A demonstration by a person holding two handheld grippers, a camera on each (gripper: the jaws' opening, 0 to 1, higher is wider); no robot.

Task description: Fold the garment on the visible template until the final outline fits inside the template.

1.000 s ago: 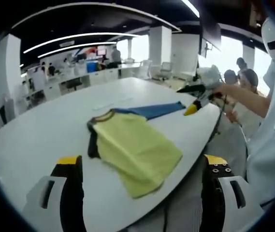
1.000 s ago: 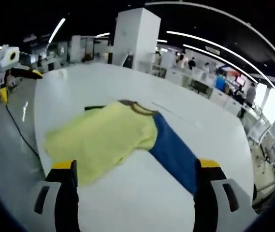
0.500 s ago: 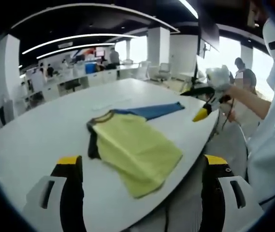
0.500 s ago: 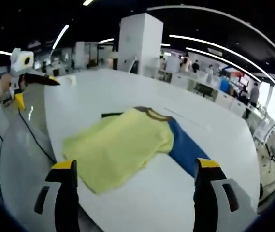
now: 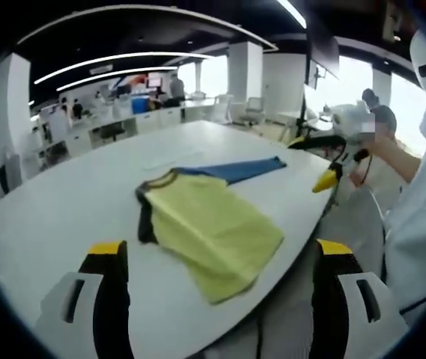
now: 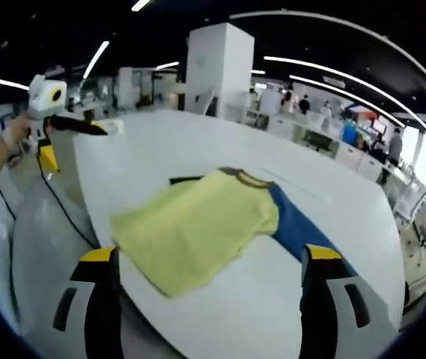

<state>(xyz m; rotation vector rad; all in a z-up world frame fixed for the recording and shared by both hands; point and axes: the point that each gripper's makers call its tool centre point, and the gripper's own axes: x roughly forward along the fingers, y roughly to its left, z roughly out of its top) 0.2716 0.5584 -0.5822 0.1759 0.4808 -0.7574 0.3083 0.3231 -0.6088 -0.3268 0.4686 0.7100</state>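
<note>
White table [image 5: 63, 194] bears folded yellow shirt [image 5: 213, 228] over blue template [image 5: 239, 170].

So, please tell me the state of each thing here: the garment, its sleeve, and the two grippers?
Garment: lying flat on the white table, partly folded, yellow side up.
Blue sleeve: spread out to the side, not folded in.
Left gripper: jaws open, holding nothing, off the cloth.
Right gripper: jaws open, holding nothing.

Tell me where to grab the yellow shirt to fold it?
Probably the blue sleeve sticking out flat from the yellow cloth shirt on the white table. Come from its free far end, jaws low, since that thin loose edge lifts easily.
</note>
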